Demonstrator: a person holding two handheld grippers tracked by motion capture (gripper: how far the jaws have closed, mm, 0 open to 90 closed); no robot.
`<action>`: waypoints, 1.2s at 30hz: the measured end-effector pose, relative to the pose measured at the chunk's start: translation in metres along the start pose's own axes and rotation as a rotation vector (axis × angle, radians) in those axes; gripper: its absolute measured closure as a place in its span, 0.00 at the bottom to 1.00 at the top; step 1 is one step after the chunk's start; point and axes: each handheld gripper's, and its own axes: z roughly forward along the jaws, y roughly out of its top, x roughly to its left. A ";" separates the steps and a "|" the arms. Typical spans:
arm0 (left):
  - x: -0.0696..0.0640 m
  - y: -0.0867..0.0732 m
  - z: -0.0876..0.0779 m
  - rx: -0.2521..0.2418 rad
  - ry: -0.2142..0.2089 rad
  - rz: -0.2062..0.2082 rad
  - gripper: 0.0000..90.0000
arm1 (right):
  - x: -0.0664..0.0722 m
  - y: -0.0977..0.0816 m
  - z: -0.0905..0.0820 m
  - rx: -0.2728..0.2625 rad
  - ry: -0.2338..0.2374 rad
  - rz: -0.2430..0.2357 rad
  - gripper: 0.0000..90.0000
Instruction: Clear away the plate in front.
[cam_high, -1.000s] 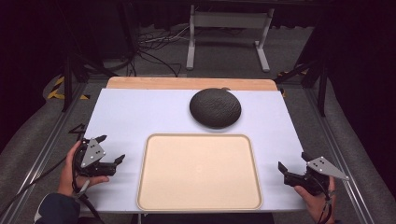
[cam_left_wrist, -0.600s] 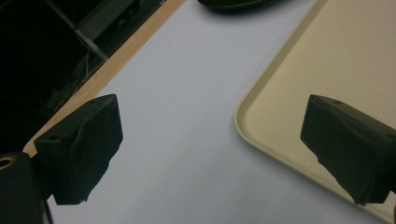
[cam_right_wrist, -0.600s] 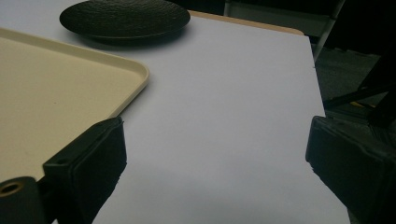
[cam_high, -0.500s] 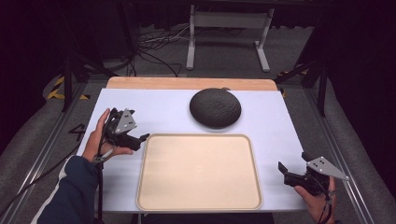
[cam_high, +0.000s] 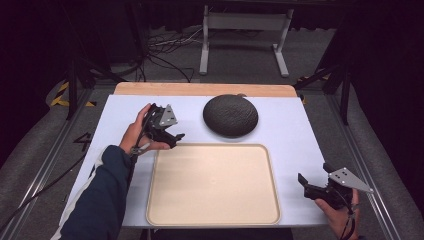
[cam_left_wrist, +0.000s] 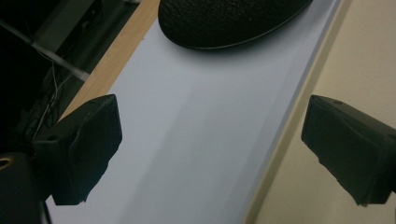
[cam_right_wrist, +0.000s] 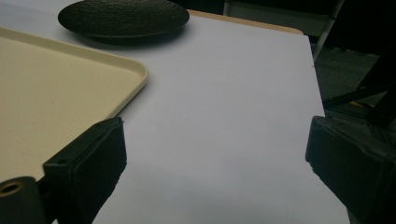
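Now the left gripper (cam_high: 172, 135) hung left of centre in the high view, jaws spread wide and holding nothing, just above the upper left corner of the cream tray (cam_high: 212, 215). Its jaws pointed toward the black bowl (cam_high: 230, 115), which lay upside down at upper centre on the white table (cam_high: 300, 135), near but apart. Down at lower right, the right gripper (cam_high: 306, 184) sat beside the tray's edge, jaws also wide apart and empty.

Left claw (cam_high: 172, 131) gapes near the black dish (cam_high: 230, 115), beside the tray (cam_high: 212, 220).
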 end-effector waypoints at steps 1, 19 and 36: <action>0.000 0.000 0.000 0.000 0.000 0.000 0.07 | 0.000 0.000 0.000 0.000 0.000 0.000 0.06; -0.024 0.040 0.093 0.109 0.045 0.193 0.12 | 0.000 -0.002 0.003 0.008 0.011 0.000 0.06; -0.046 0.051 0.120 0.129 0.193 0.340 0.28 | 0.000 -0.003 0.004 0.013 0.015 0.002 0.06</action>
